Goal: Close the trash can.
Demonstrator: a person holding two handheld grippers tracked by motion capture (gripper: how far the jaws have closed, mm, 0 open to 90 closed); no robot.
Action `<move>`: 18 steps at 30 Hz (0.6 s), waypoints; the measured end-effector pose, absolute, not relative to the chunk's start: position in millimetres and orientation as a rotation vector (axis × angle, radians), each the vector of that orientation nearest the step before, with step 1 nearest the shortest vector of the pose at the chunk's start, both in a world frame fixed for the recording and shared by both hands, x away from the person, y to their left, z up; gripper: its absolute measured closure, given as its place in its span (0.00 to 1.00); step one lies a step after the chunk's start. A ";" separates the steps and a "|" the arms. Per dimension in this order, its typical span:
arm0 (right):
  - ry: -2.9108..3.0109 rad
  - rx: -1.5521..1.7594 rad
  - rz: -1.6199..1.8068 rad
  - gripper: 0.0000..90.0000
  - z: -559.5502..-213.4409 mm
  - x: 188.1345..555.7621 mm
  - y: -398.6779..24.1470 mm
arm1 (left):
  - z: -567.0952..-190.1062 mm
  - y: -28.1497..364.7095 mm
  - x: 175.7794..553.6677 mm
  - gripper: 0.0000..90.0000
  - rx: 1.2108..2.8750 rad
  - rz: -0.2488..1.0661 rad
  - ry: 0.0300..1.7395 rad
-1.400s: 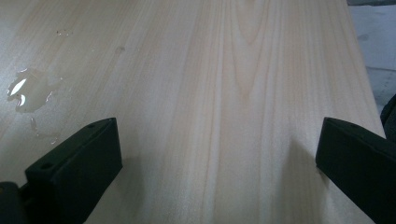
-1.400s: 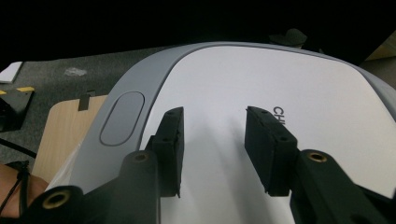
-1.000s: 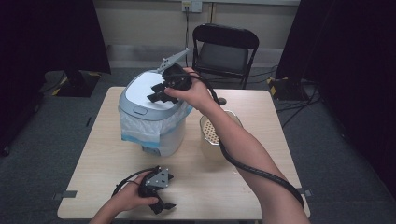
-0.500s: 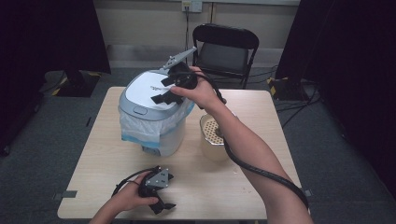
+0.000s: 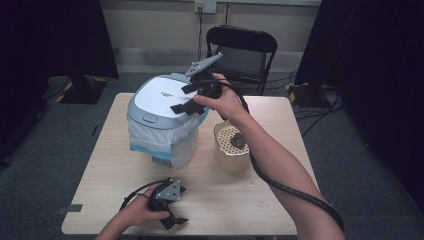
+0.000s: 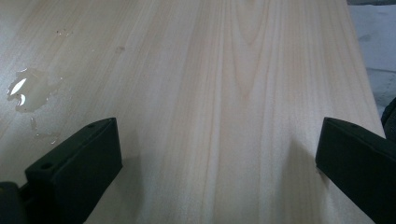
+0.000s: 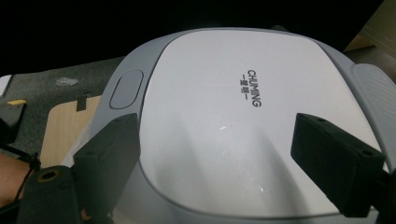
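Overhead, a pale wooden table (image 5: 125, 195) stands on grey carpet before a black folding chair (image 5: 241, 47) and dark curtains. On it sits a rounded rice cooker (image 5: 162, 122) with a white lid, its body wrapped in clear plastic, and beside it a beige pot (image 5: 231, 157) holding a perforated insert; what lies in the insert is too dark to make out. The right gripper (image 5: 186, 98) hovers above the cooker's lid, its jaws having just been opening, nothing between them. The left gripper (image 5: 172, 212) rests at the table's near edge.

Along the left gripper (image 6: 212, 154), its jaws stand wide over bare wood grain, with a small puddle (image 6: 23, 88) nearby.

Along the right gripper (image 7: 219, 154), matte black jaws spread wide above the glossy lid (image 7: 243, 116) printed CHUMING; the cooker's base is cut off.
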State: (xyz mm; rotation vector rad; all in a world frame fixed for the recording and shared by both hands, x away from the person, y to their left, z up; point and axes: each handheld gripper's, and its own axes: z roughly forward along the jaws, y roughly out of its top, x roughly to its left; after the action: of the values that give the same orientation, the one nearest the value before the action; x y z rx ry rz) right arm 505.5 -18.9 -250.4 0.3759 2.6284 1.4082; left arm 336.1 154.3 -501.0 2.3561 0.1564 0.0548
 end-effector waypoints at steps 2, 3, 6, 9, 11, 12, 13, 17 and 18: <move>2.629 0.380 1.410 0.17 -251.1 503.6 -23.1 | -500.8 154.2 335.8 0.00 2.358 0.055 0.161; 2.632 0.386 1.410 0.17 -251.7 502.4 -26.2 | -500.8 154.1 335.9 0.00 2.358 0.054 0.161; 2.649 0.406 1.402 0.17 -251.9 498.2 -34.2 | -500.2 154.5 336.3 0.00 2.360 0.073 0.154; 2.646 0.406 1.401 0.17 -250.9 494.5 -39.5 | -500.2 154.5 336.3 0.00 2.360 0.074 0.154; 2.643 0.404 1.406 0.17 -249.2 491.5 -44.1 | -500.4 154.5 336.4 0.00 2.357 0.074 0.153; 2.643 0.406 1.403 0.17 -248.5 490.2 -45.9 | -500.4 154.6 336.6 0.00 2.358 0.075 0.152; 2.640 0.404 1.401 0.17 -248.0 488.9 -47.6 | -500.4 154.5 336.5 0.00 2.358 0.075 0.153; 2.635 0.410 1.391 0.17 -248.2 484.5 -53.8 | -500.4 154.6 336.6 0.00 2.358 0.075 0.152; 2.633 0.412 1.393 0.17 -248.7 483.3 -55.2 | -500.4 154.5 336.5 0.00 2.358 0.075 0.153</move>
State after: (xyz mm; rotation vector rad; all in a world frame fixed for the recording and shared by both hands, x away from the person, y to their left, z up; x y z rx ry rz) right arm 483.3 -55.2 -248.7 0.4119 2.6333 1.3931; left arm 336.5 154.5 -500.4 2.3576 0.1527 0.0749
